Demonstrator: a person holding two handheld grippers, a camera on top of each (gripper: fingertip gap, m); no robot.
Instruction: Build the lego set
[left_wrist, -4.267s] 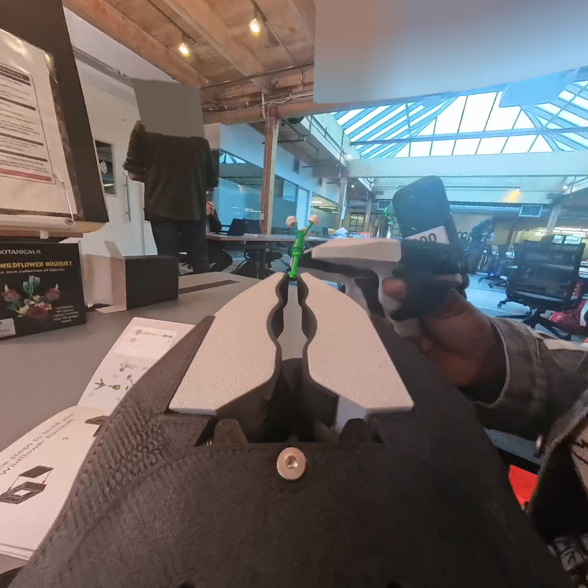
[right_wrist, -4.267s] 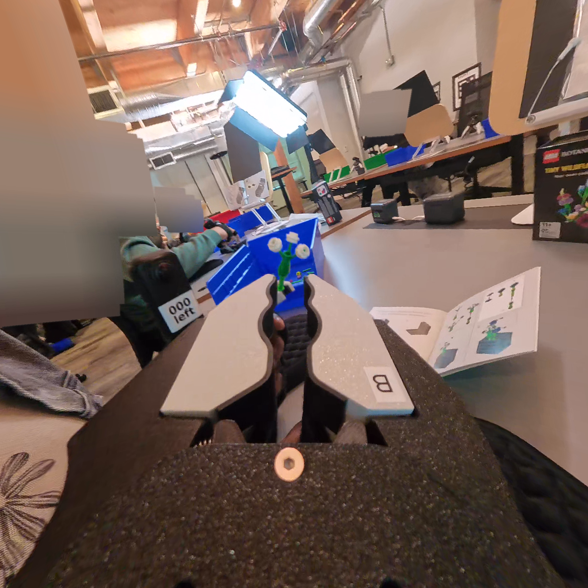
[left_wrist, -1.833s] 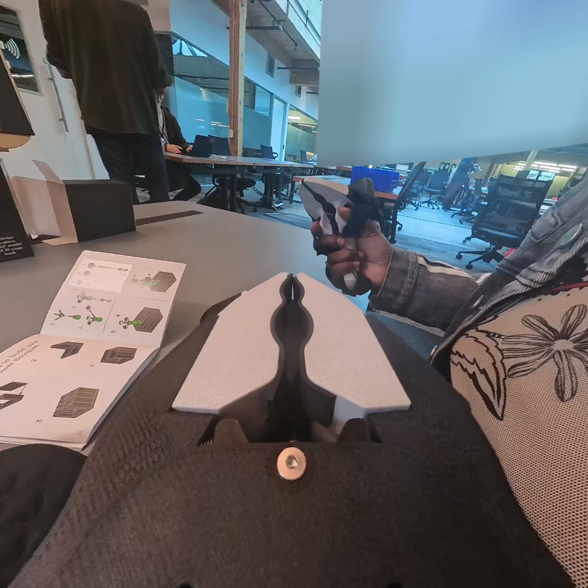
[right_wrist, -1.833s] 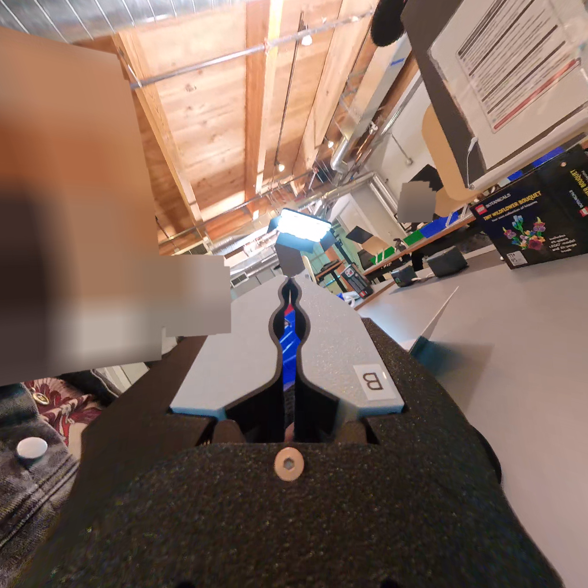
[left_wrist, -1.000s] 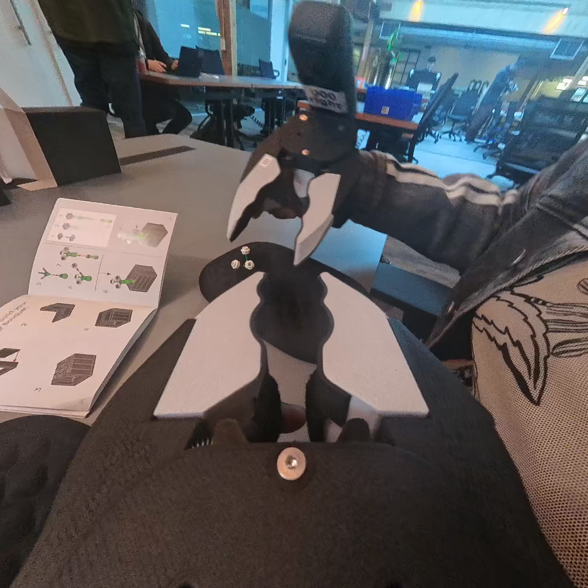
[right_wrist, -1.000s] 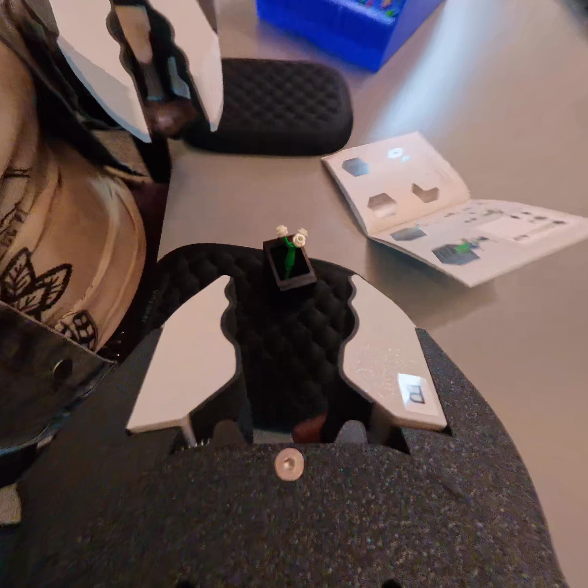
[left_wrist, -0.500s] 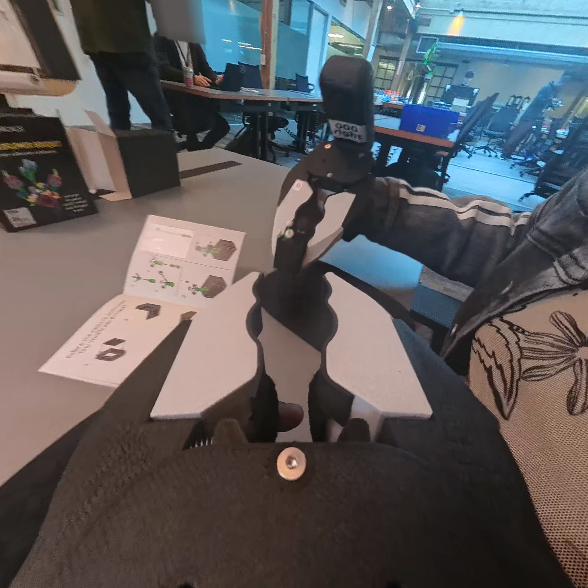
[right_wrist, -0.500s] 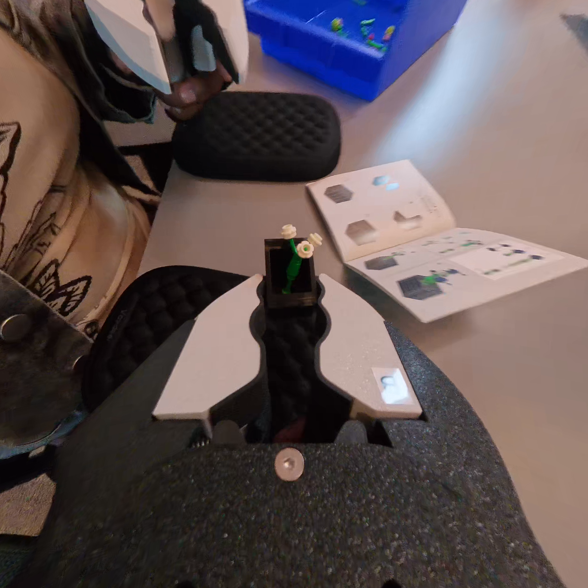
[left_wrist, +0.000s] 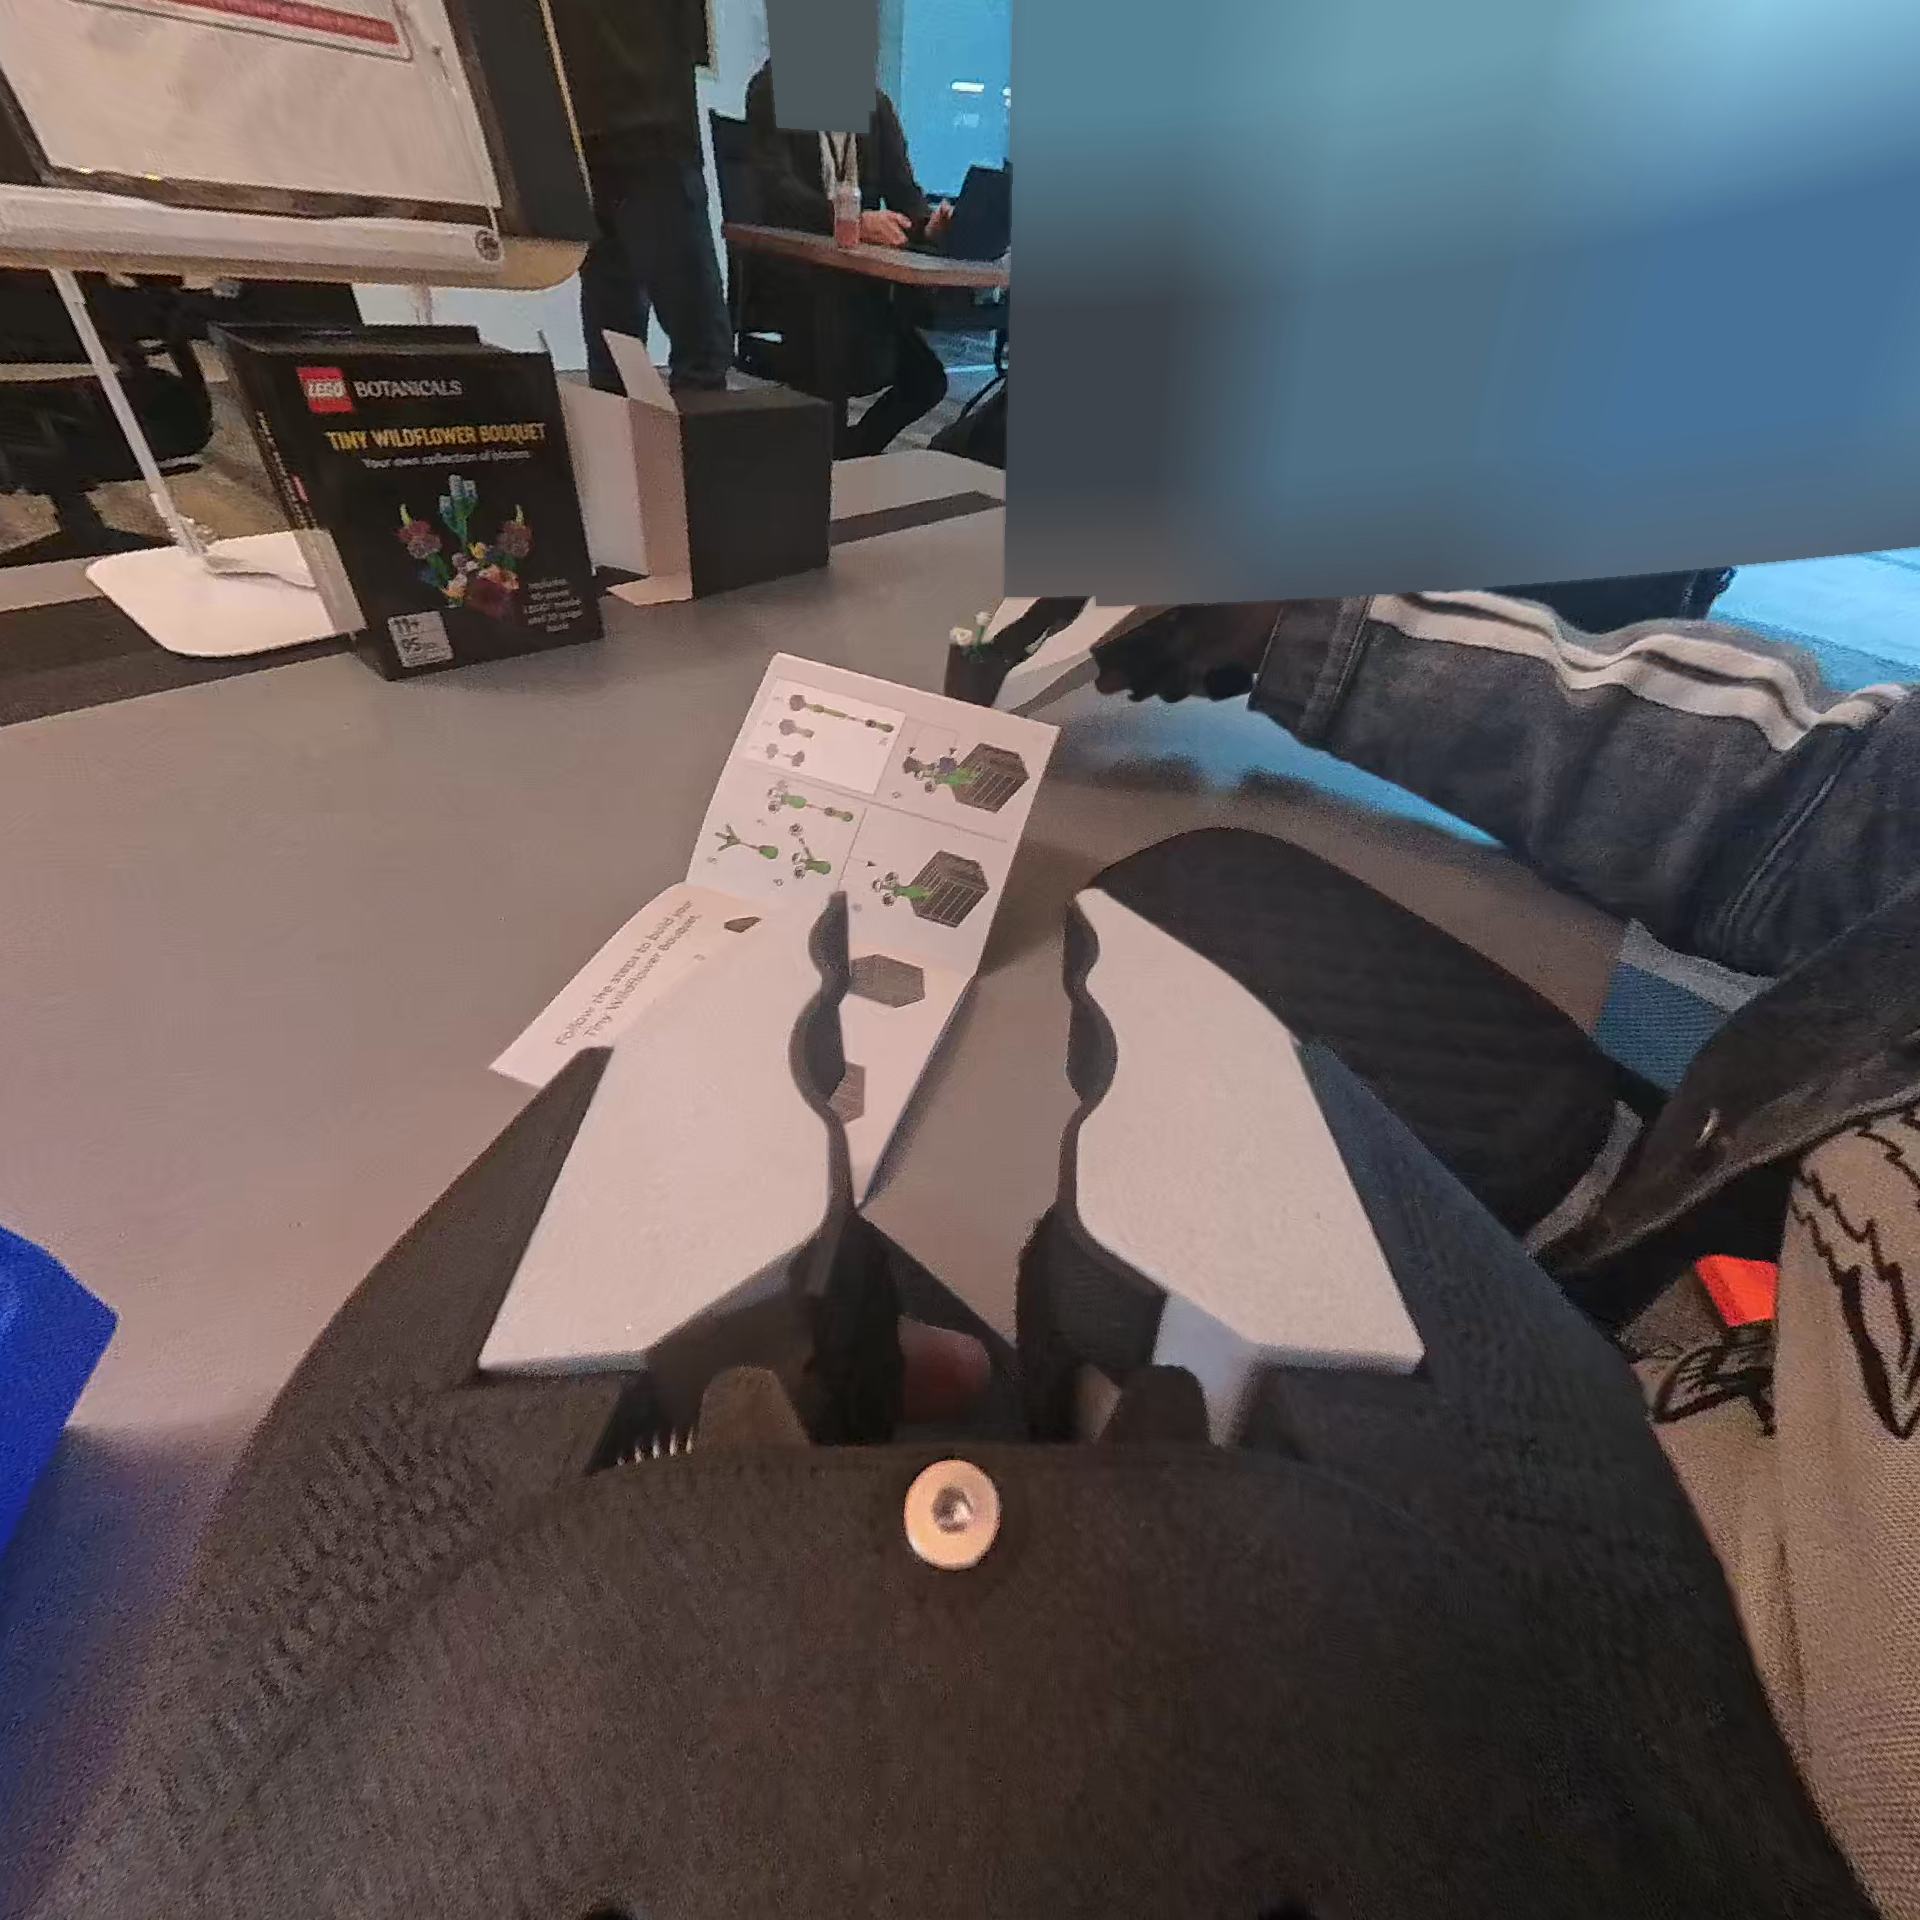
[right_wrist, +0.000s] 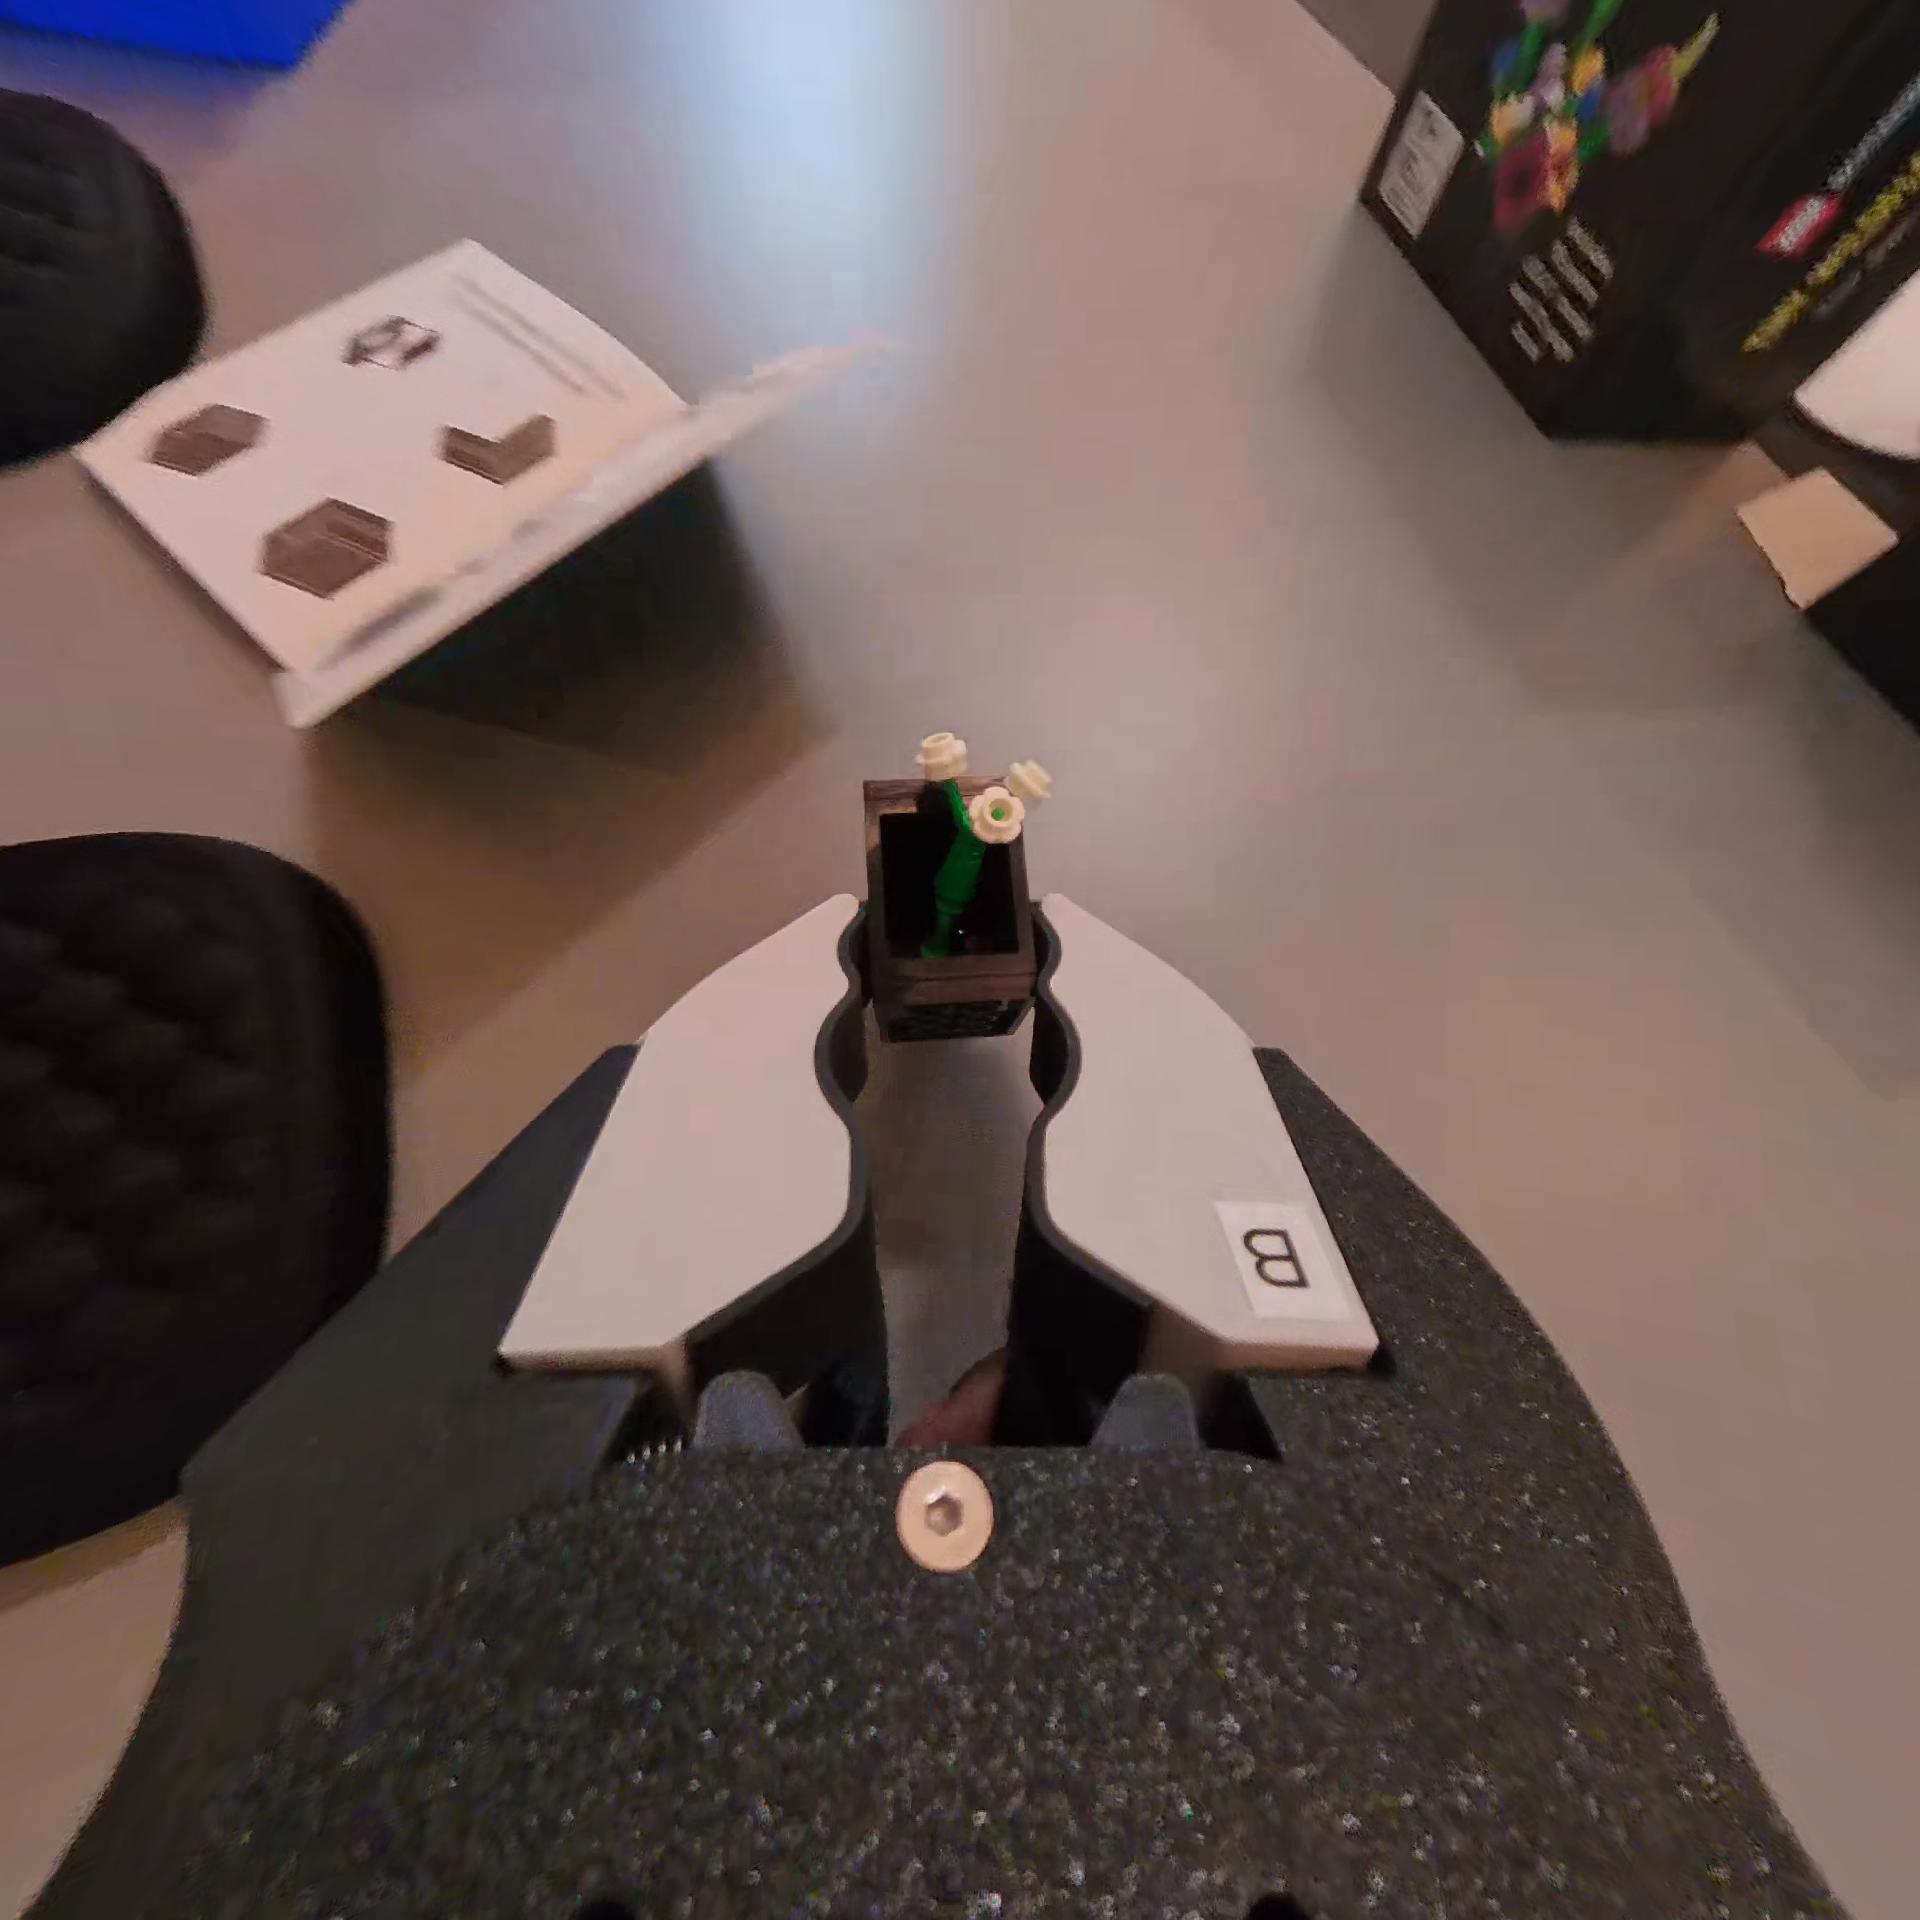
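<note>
My right gripper (right_wrist: 948, 914) is shut on a small dark brown lego box (right_wrist: 951, 971) and holds it over the grey table (right_wrist: 1299, 727). A green stem with three white flower studs (right_wrist: 961, 852) stands in the box. In the left wrist view the same box (left_wrist: 971, 670) and the right gripper (left_wrist: 1039, 660) show far off beyond the booklet. My left gripper (left_wrist: 951, 920) is open and empty, low over the open instruction booklet (left_wrist: 883, 821). The booklet also shows in the right wrist view (right_wrist: 384, 457).
The black lego set carton (left_wrist: 426, 499) (right_wrist: 1642, 208) stands at the back of the table beside an open black cardboard box (left_wrist: 748, 488) and a white sign stand (left_wrist: 208, 603). Two black padded rests (right_wrist: 156, 1143) (right_wrist: 73, 270) lie near me. A blue bin corner (left_wrist: 42, 1361) is at left. Some 25 cm of space lies between my two pairs of fingers. About 20 cm separates my right fingertips from the black lego set carton (right_wrist: 1642, 208). The left camera catches it too, in the left wrist view (left_wrist: 560, 560).
My right gripper closed on the box with the flower stem and carried it off the pad, out over the table. My left gripper swung left toward the booklet, staying open.
</note>
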